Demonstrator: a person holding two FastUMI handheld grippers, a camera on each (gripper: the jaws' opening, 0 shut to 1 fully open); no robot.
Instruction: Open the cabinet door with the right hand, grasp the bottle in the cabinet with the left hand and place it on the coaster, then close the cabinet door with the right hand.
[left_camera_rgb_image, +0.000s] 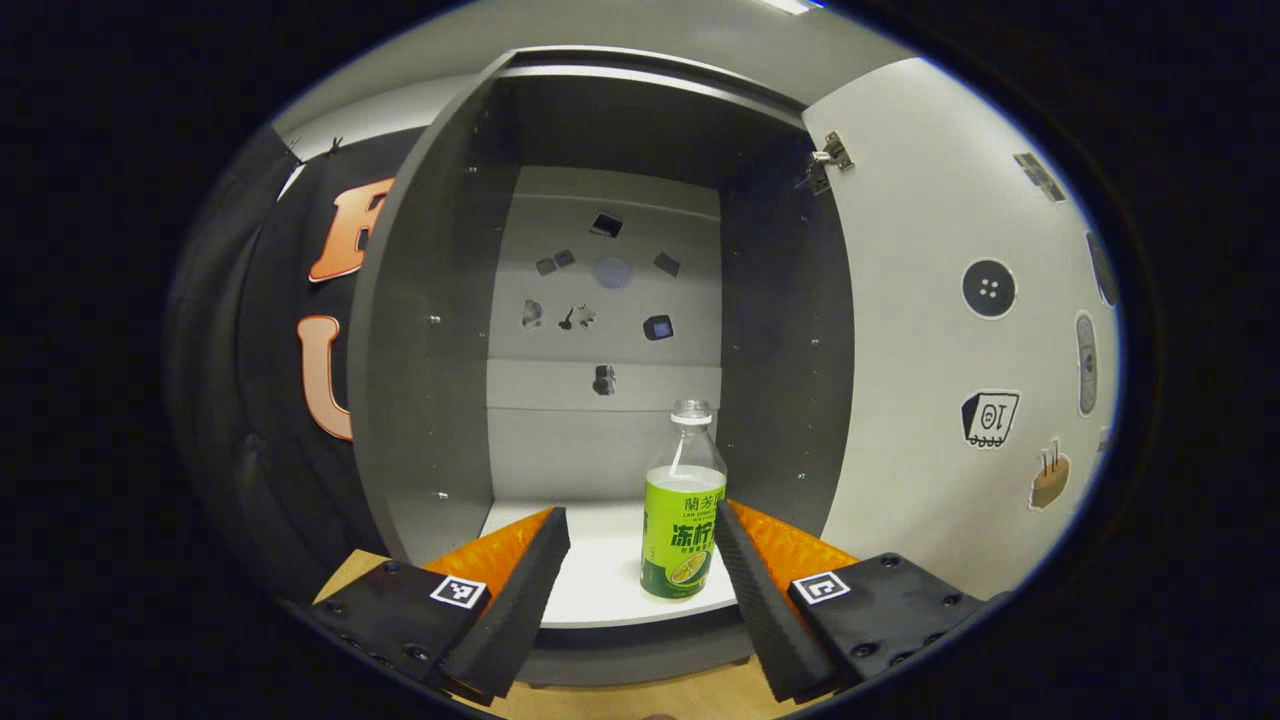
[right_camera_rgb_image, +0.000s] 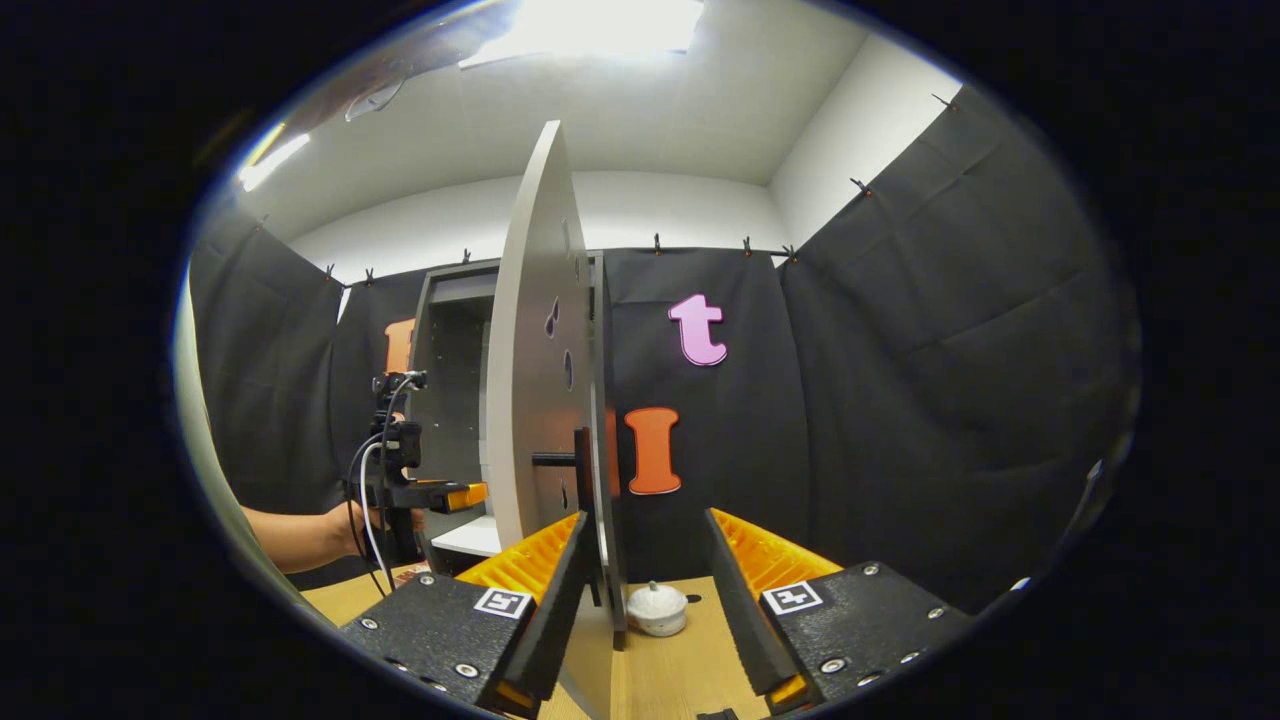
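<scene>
The grey cabinet (left_camera_rgb_image: 430, 330) stands open, its white door (left_camera_rgb_image: 950, 330) swung out to the right. Inside, a clear bottle (left_camera_rgb_image: 684, 505) with a green label stands upright on the white shelf (left_camera_rgb_image: 600, 585). My left gripper (left_camera_rgb_image: 640, 520) is open at the cabinet's mouth, and the bottle sits between its fingers, close to the right one. In the right gripper view the door (right_camera_rgb_image: 540, 380) shows edge-on with its dark handle (right_camera_rgb_image: 578, 462). My right gripper (right_camera_rgb_image: 640, 535) is open, the door's edge just inside its left finger. The left gripper (right_camera_rgb_image: 440, 494) and the hand (right_camera_rgb_image: 300, 535) holding it reach into the cabinet.
A small white lidded pot (right_camera_rgb_image: 657, 608) sits on the wooden table (right_camera_rgb_image: 690, 660) just beyond the door. Black cloth walls close the booth behind and to the right. Stickers dot the door's inner face and the cabinet's back panel (left_camera_rgb_image: 600, 300).
</scene>
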